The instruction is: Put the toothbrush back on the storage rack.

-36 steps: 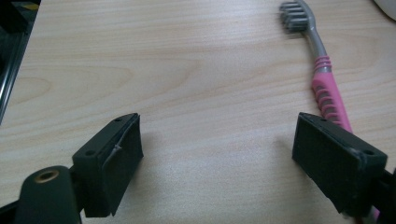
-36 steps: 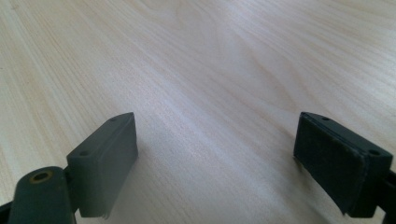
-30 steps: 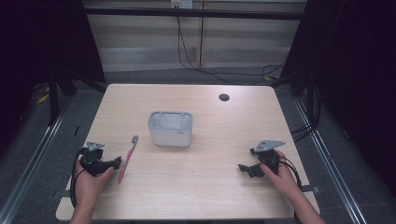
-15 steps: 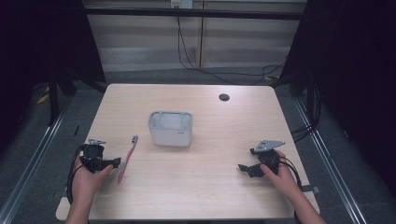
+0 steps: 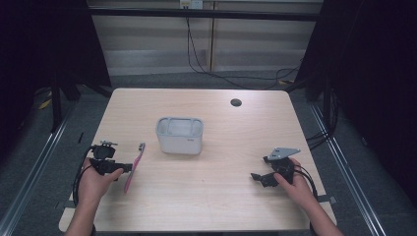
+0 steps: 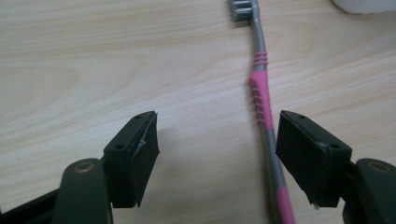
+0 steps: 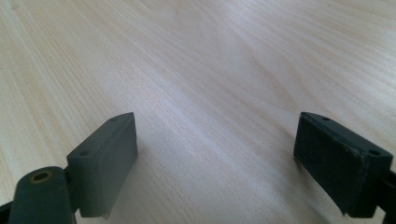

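A person's left hand [image 5: 93, 179] is resting at the near left of a light wooden table [image 5: 216, 206], holding the left gripper [image 5: 119, 167] low over the surface — its jaws are standing wide apart and gripping nothing. A pink-and-grey toothbrush [image 5: 134, 161] is lying flat on the wood just beside it, its handle running between the spread jaws, close to the right one in the left gripper view, the bristle head pointing toward the far side. A grey rectangular container [image 5: 180, 135] is sitting upright near the table's centre. At the near right, the right hand [image 5: 297, 184] is holding the right gripper [image 5: 256, 177] over bare wood — jaws likewise gaping wide, empty
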### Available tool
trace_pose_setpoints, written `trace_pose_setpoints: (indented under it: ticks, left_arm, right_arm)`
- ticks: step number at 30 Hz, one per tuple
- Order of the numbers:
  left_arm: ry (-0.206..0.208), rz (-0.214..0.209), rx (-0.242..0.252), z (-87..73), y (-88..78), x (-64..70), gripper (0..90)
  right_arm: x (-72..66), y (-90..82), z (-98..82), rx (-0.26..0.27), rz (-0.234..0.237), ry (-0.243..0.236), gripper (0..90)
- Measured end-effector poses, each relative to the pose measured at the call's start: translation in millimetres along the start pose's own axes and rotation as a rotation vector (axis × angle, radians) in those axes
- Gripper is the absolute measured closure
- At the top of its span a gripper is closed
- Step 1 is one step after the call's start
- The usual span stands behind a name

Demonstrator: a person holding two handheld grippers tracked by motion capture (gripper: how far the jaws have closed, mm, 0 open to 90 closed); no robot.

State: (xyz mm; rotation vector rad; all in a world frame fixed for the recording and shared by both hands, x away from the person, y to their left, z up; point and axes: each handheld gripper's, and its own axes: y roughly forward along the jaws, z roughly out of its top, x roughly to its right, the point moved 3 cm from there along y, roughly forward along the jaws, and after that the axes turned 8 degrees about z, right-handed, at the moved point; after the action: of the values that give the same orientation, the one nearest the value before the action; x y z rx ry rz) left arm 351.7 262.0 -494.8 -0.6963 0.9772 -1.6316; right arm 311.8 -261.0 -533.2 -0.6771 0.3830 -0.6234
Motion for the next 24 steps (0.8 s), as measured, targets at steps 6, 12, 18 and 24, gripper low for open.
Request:
trace_pose_setpoints:
  ticks: [6,12,18,24]
  left_arm:
    - [0.021,-0.008,-0.013,14.3,1.8,11.0,32.3]
    - [0.034,0.001,-0.048,21.1,10.0,19.0,37.8]
    - [0.018,0.002,-0.078,23.3,17.2,22.0,47.9]
    - [0.007,0.005,-0.097,26.6,18.6,25.2,57.3]
  right_arm:
    - [0.0,0.0,0.0,0.0,0.0,0.0,12.7]
    - [0.0,0.0,0.0,0.0,0.0,0.0,12.7]
    - [0.1,0.1,0.0,0.001,0.0,-0.002,12.7]
    - [0.0,0.0,0.0,0.0,0.0,0.0,12.7]
